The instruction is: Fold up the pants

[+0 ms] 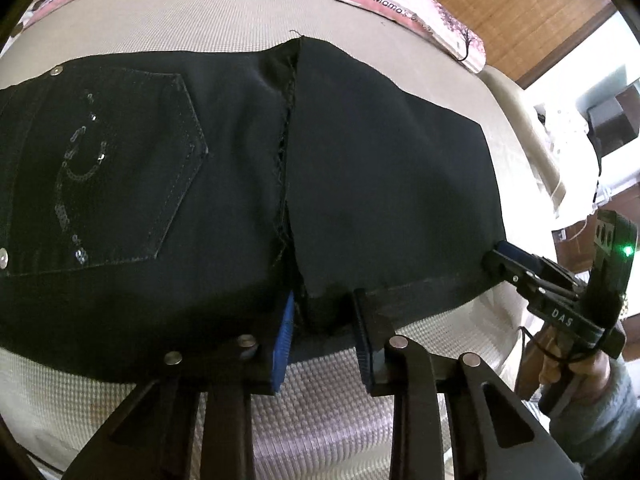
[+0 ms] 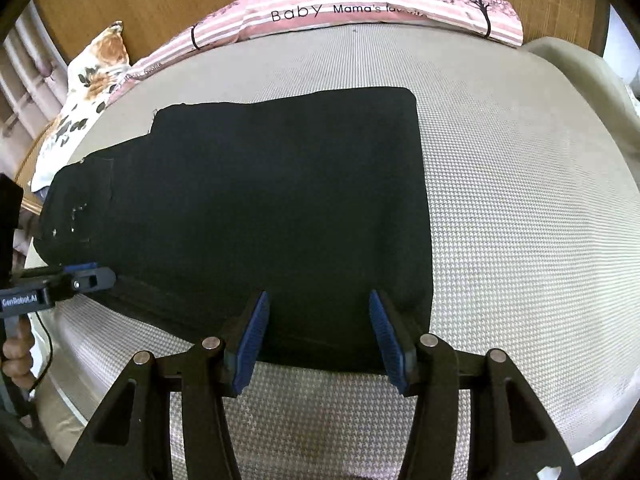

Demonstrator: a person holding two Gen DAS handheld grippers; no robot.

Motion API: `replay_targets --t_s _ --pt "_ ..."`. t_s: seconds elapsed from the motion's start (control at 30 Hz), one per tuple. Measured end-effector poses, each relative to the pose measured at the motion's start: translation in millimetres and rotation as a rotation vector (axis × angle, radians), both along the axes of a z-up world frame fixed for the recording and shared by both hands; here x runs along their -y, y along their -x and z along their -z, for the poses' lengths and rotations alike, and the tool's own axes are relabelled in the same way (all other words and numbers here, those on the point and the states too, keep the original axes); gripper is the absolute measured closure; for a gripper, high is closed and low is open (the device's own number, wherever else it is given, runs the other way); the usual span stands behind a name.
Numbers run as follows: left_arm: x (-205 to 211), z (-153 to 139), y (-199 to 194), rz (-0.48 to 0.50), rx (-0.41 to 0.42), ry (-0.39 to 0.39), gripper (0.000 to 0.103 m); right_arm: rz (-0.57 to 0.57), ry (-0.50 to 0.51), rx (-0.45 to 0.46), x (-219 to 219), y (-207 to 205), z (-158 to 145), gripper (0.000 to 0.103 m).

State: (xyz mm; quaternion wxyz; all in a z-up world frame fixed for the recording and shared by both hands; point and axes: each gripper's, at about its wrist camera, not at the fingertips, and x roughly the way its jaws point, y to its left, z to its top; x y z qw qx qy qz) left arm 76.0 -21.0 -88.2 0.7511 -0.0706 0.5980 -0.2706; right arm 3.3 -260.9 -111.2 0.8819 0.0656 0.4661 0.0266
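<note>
Two sets of jaws are mine, and both sit at the near edge of the black denim pants [image 2: 280,208], which lie flat and folded lengthwise on the pale woven bed cover [image 2: 520,240]. My left jaws [image 1: 320,320] stand narrowly parted with a bunched fold of the near hem rising between the blue pads [image 1: 283,336]; whether the pads actually press on the cloth I cannot tell. My right jaws [image 2: 318,336] are about half open, straddling the near hem close to its right corner, and the pads stand apart from the fabric. From the left wrist view, the stitched back pocket with sequins [image 1: 120,168] lies to the left, and a raw seam runs up the middle of the garment. The pants' right edge is straight and clean, with a broad stretch of bare cover beyond it. Along the far edge of the bed lies a pink striped pillow printed "Baby" [image 2: 360,12], well apart from the pants.
</note>
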Motion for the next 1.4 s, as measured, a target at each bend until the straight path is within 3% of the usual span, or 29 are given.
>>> replay_targets --t_s 0.13,0.3,0.47,0.63,0.77,0.8,0.9,1.07,1.4 --pt "2 -13 1 0.027 0.063 -0.011 0.074 0.0 -0.034 0.009 5 -6 -9 0.052" --pt "9 -50 -13 0.016 0.242 0.025 0.07 0.008 -0.017 0.091 9 -25 -32 0.052" --pt "46 -67 -47 0.065 0.34 0.069 0.068 0.01 0.019 0.125 11 -61 -39 0.052" --pt "81 -44 -81 0.123 0.314 0.044 0.068 0.021 0.057 0.132 14 -93 -36 0.052" --pt "87 -11 -109 0.076 0.24 -0.026 0.068 0.038 0.084 0.109 22 -113 -24 0.052" --pt "84 -1 -115 0.061 0.206 -0.014 0.069 0.037 0.086 0.108 23 -116 -21 0.052" --pt "79 3 -116 0.056 0.206 0.02 0.069 0.035 0.115 0.115 20 -120 -17 0.051" --pt "84 -7 -103 0.092 0.23 -0.047 0.068 0.031 0.115 0.114 15 -113 -21 0.049" --pt "56 -8 -38 0.113 0.267 -0.159 0.063 -0.009 0.059 0.066 1 -45 -7 0.05"
